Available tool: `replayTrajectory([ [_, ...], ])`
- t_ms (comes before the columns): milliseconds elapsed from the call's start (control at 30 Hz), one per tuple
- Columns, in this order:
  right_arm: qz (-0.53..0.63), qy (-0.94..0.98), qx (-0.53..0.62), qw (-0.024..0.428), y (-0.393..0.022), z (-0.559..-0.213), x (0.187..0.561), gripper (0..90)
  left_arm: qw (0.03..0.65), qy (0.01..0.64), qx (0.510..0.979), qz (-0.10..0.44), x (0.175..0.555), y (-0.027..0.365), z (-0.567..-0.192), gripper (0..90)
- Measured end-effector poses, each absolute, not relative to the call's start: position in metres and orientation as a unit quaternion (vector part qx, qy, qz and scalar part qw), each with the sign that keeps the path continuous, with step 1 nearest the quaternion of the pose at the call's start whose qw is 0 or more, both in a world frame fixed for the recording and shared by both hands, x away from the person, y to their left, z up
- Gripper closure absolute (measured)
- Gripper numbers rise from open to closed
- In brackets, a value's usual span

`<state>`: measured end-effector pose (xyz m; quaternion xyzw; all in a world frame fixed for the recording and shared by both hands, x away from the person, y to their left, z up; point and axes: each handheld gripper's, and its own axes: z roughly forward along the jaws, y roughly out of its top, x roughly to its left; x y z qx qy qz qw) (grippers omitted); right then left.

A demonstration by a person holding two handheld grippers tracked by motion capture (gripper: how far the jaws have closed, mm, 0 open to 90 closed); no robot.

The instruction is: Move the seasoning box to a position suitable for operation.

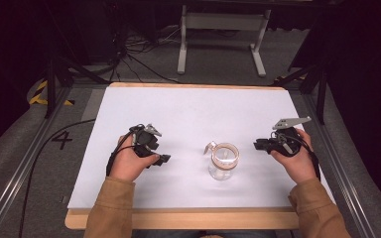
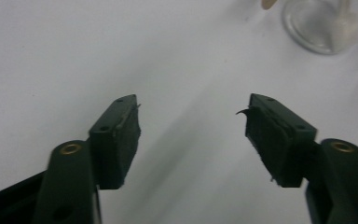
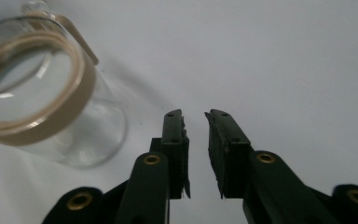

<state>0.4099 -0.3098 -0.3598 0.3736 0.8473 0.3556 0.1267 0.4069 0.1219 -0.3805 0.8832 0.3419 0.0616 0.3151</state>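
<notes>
High view: clear glass jar [image 1: 223, 162] with tan rim band upright on white table [image 1: 188, 114], between left gripper [image 1: 161, 159] and right gripper [image 1: 256, 145], touched by neither.

Left gripper view: jaws spread wide over bare table [image 2: 74, 56]; jar base [image 2: 324, 25] well ahead, upper right.

Right gripper view: jaws nearly closed, narrow gap, nothing pinched; jar [image 3: 42, 93] just beside, left, rim tab visible.

Jar [image 1: 223, 161] standing on counter [image 1: 188, 109], toward 6 o'clock; left claw [image 1: 161, 159] at its 9 o'clock, right claw [image 1: 259, 145] near 2 o'clock.
</notes>
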Motion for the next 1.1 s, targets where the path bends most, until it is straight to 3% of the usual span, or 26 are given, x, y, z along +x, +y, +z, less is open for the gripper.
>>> replayTrajectory([
  [67,0.355,0.854,0.351,0.144,-0.304,-0.354,0.410,77.5,0.317,0.350,0.877,0.086,0.402,0.119,-0.375,23.3],
  [133,0.353,0.858,0.348,0.135,-0.304,-0.354,0.408,82.7,0.329,0.342,0.876,0.078,0.400,0.119,-0.371,24.7],
  [200,0.353,0.860,0.347,0.123,-0.305,-0.357,0.407,85.9,0.338,0.336,0.876,0.071,0.399,0.118,-0.368,32.6],
  [267,0.350,0.862,0.348,0.117,-0.304,-0.360,0.406,87.2,0.338,0.329,0.879,0.061,0.398,0.116,-0.365,47.5],
  [500,0.343,0.876,0.324,0.101,-0.292,-0.369,0.400,90.0,0.343,0.303,0.886,0.078,0.393,0.111,-0.353,65.5],
  [567,0.352,0.875,0.321,0.090,-0.290,-0.370,0.399,90.0,0.352,0.306,0.882,0.074,0.392,0.110,-0.351,65.6],
  [833,0.347,0.886,0.299,0.072,-0.277,-0.381,0.399,90.0,0.352,0.298,0.884,0.071,0.393,0.101,-0.357,51.8],
  [1100,0.340,0.894,0.284,0.069,-0.268,-0.386,0.395,90.0,0.366,0.286,0.885,0.043,0.392,0.090,-0.360,68.8],
])
